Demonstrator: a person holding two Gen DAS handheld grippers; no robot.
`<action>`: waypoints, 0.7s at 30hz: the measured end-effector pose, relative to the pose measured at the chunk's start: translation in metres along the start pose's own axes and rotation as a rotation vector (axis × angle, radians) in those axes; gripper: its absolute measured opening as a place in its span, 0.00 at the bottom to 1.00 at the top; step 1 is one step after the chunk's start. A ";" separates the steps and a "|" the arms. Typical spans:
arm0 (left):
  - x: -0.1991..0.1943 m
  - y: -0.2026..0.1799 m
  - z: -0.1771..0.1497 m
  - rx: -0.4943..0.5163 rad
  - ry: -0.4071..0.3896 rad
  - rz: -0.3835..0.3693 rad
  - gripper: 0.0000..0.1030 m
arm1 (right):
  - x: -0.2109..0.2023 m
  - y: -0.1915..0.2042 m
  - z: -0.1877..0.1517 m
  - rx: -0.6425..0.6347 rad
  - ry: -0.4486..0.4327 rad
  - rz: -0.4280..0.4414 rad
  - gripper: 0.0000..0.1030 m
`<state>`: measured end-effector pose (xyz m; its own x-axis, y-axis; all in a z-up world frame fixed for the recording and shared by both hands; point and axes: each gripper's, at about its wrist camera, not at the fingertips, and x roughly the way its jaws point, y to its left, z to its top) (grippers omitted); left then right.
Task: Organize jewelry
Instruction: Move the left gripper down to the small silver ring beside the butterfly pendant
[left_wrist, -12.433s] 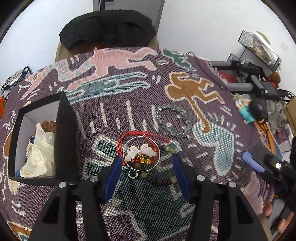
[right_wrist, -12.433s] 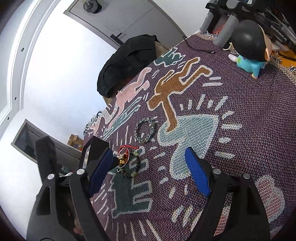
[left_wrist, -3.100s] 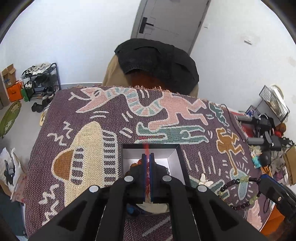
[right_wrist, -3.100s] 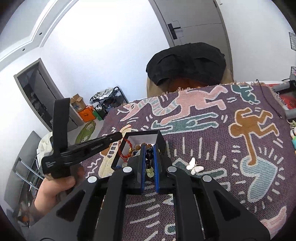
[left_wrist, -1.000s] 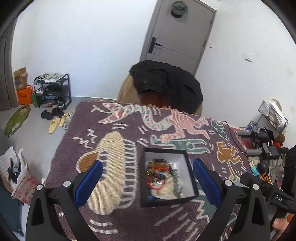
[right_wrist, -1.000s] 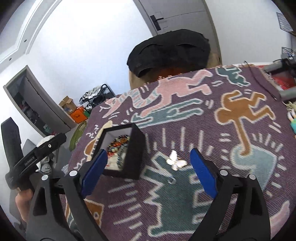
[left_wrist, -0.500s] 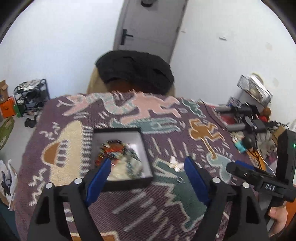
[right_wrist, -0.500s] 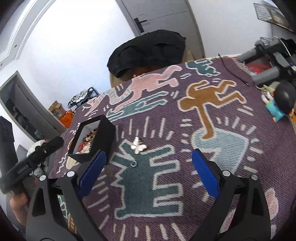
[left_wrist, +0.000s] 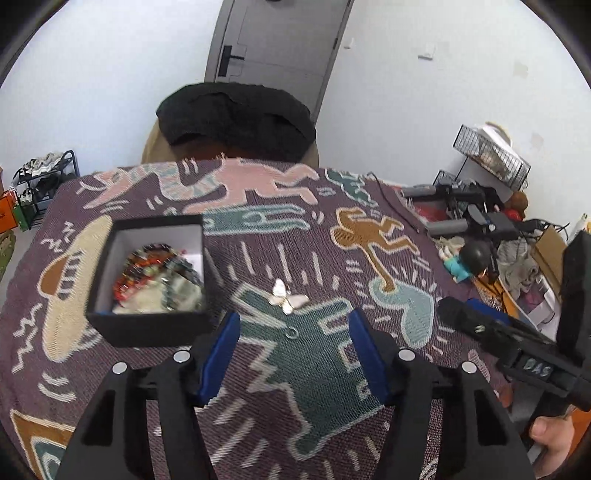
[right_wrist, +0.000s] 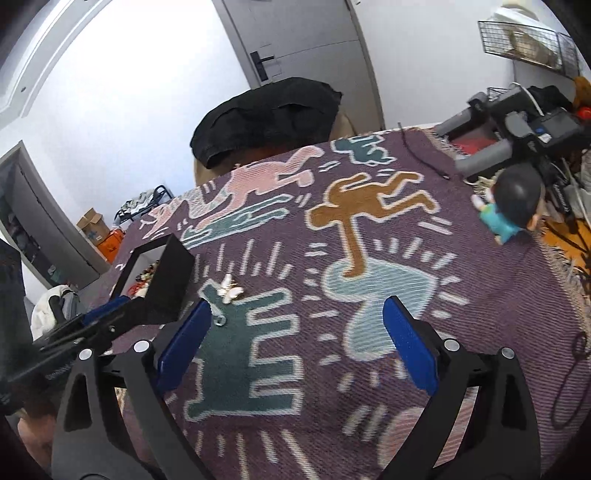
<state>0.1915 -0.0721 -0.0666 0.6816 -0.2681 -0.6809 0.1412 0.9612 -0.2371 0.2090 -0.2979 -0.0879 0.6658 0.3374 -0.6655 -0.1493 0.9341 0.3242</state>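
Our left hand-held gripper (left_wrist: 293, 354) is spread wide and empty, with the butterfly charm (left_wrist: 288, 297) lying flat on the surface at 12 o'clock, wings running roughly 10 to 4, and the small ring (left_wrist: 291, 333) just short of it. The black box (left_wrist: 147, 325) of beads sits at 10 o'clock. Our right hand-held gripper (right_wrist: 295, 343), also wide and empty, has the charm off at 11, so left looks nearer.

One black box (left_wrist: 147, 325) with a bead tangle inside, count unclear. One butterfly pendant (left_wrist: 287, 298), one small ring (left_wrist: 291, 333), one figurine (right_wrist: 511, 206), two wire baskets (left_wrist: 491, 157), one door (left_wrist: 273, 48), two grippers.
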 end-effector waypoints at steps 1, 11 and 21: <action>0.004 -0.002 -0.001 0.000 0.010 0.001 0.53 | -0.002 -0.005 -0.001 0.002 -0.001 -0.007 0.91; 0.051 -0.007 -0.002 -0.049 0.142 0.015 0.43 | -0.005 -0.032 -0.012 0.021 0.019 -0.020 0.91; 0.083 -0.012 0.001 -0.033 0.214 0.084 0.30 | -0.002 -0.043 -0.014 0.054 0.024 -0.012 0.91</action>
<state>0.2473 -0.1059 -0.1193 0.5220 -0.1984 -0.8295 0.0643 0.9790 -0.1937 0.2033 -0.3368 -0.1096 0.6497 0.3295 -0.6851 -0.1015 0.9307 0.3514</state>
